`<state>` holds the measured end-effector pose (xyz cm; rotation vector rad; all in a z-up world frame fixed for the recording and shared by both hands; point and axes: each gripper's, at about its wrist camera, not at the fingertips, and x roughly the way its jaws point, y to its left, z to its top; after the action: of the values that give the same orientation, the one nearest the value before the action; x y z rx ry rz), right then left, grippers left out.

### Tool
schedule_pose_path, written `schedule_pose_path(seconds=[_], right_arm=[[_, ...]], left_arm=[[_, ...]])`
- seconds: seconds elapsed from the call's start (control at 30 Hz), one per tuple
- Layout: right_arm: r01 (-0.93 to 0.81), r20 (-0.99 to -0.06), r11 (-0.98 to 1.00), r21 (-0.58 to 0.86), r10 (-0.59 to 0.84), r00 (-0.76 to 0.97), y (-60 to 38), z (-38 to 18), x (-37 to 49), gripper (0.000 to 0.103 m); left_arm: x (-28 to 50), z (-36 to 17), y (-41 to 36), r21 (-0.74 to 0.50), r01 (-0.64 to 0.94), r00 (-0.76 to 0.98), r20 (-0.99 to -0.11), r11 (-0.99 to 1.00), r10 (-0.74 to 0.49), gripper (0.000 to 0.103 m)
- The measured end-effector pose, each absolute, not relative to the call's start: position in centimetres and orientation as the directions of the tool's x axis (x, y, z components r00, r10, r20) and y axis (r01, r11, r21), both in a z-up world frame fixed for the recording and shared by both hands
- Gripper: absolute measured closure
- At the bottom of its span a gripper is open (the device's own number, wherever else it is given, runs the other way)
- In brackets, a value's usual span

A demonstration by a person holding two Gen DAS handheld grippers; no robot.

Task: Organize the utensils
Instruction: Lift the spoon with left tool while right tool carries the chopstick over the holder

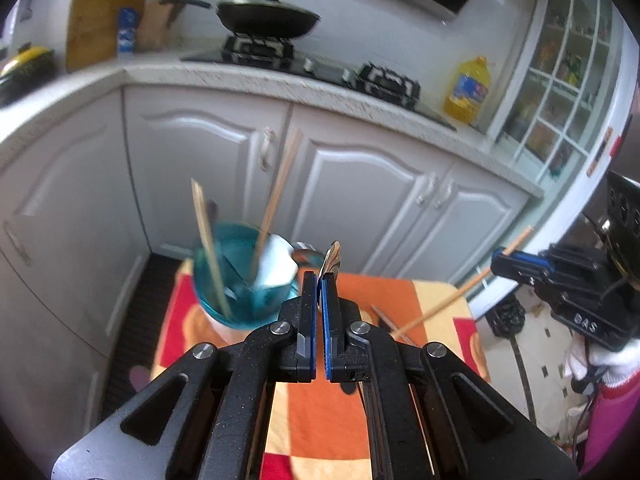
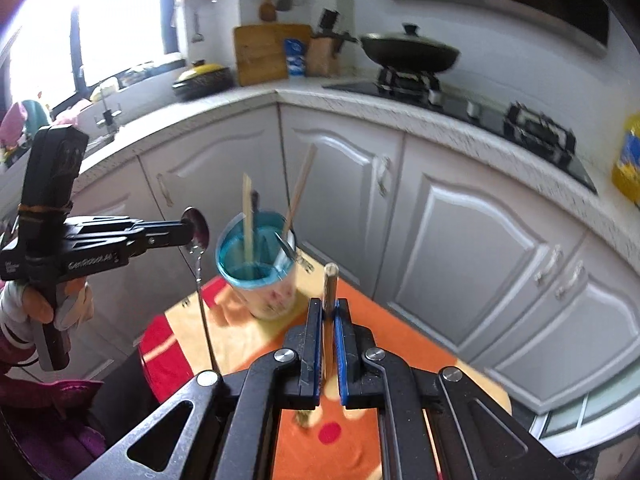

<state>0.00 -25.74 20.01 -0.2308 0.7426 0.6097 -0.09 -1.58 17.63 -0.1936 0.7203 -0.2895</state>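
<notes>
Your left gripper (image 1: 320, 280) clamps a spoon (image 2: 197, 236); your right gripper (image 2: 329, 308) clamps a chopstick (image 1: 460, 294). The cup (image 2: 260, 276) stands near the cloth's (image 2: 400, 344) far edge.

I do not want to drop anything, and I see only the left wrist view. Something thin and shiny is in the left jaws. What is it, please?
Observer: A spoon. The left gripper is clamped on its bowl, and the handle hangs straight down.
Operator: Is it already over the cup?
Observer: No. In the right wrist view it hangs to the left of the cup, clear of the rim and not touching it.
</notes>
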Motion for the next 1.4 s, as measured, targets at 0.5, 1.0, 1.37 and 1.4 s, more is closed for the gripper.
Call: schedule_pose_path(seconds=[0.5,1.0,1.37,1.4], right_arm=[[-0.700,-0.579,0.713,0.017,0.578,0.575,-18.2,28.1,1.2,0.098],[-0.687,-0.645,0.721,0.085,0.566,0.514,-11.5,23.5,9.9,0.098],[-0.654,-0.722,0.739,0.159,0.539,0.434,-10.7,17.0,14.4,0.098],[-0.649,-0.724,0.742,0.167,0.539,0.430,-10.8,16.7,14.6,0.098]], left_arm=[[3.7,21.3,4.5,-0.153,0.037,0.830,-0.545,0.988,-0.115,0.103],[8.9,17.5,5.2,-0.034,-0.055,0.836,-0.548,0.998,0.028,0.103],[10.6,12.3,3.9,-0.028,-0.029,0.773,-0.635,0.999,0.005,0.102],[10.7,12.0,3.9,-0.032,-0.028,0.767,-0.642,0.999,0.001,0.102]])
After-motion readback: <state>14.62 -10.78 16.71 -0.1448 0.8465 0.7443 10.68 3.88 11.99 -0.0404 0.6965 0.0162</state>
